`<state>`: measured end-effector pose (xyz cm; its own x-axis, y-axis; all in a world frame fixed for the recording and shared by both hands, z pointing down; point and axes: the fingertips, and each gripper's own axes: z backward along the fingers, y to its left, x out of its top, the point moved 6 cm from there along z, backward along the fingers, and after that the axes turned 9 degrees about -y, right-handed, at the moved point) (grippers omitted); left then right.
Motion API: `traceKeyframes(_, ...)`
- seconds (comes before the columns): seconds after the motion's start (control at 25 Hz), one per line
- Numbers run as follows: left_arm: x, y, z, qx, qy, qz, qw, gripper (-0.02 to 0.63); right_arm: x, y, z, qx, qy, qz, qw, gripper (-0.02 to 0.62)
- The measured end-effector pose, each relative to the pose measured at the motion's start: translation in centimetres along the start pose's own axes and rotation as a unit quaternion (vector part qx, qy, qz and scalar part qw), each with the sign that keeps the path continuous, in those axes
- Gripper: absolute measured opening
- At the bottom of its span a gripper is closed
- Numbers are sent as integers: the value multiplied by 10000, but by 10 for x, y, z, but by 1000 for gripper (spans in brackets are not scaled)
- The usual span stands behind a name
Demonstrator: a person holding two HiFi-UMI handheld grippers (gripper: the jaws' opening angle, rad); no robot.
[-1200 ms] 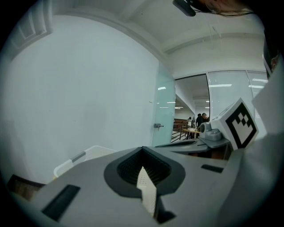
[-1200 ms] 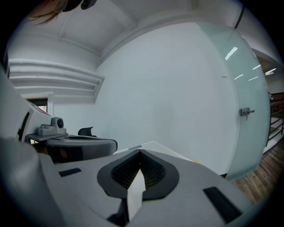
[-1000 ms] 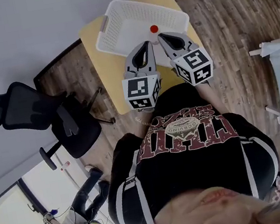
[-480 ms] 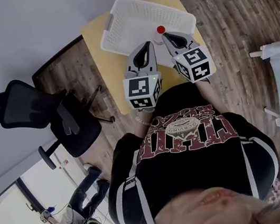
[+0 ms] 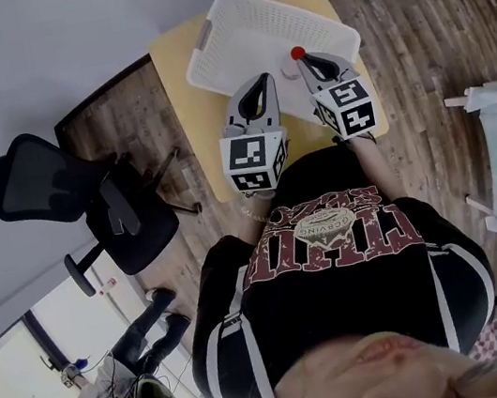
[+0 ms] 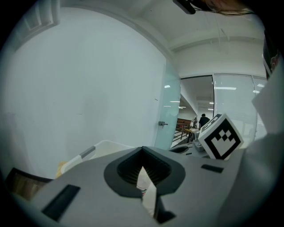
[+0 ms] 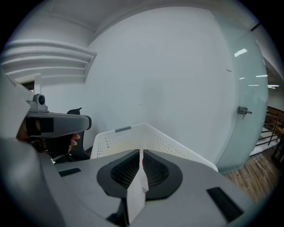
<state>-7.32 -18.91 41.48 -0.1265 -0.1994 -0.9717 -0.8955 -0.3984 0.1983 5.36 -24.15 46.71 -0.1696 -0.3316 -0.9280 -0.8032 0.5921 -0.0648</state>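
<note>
- The bottle [image 5: 290, 66] is small and pale, with a round red cap. It stands at the near side of the white basket [image 5: 235, 16], which sits on the yellow bench [image 5: 178, 77].
- The right gripper [image 5: 308, 63] is just beside the bottle. Its jaws are together and hold nothing.
- The left gripper [image 5: 258, 83] points at the basket's near side. Its jaws are together too.
</note>
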Motion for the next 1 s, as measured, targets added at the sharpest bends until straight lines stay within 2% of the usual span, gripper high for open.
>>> traceKeyframes(0.2,-2,23,5,51,5,59,10000,41,-2,7,-18,-62,104,42,9999,20)
traceKeyframes(0.72,-2,21,5,126,46,68,9999,41,-6,-5,-17,-182,187,60,9996,23)
traceKeyframes(1.0,-2,21,4,162,47,74,9998,41,-10,-9,-20,-234,292,83,9993,79)
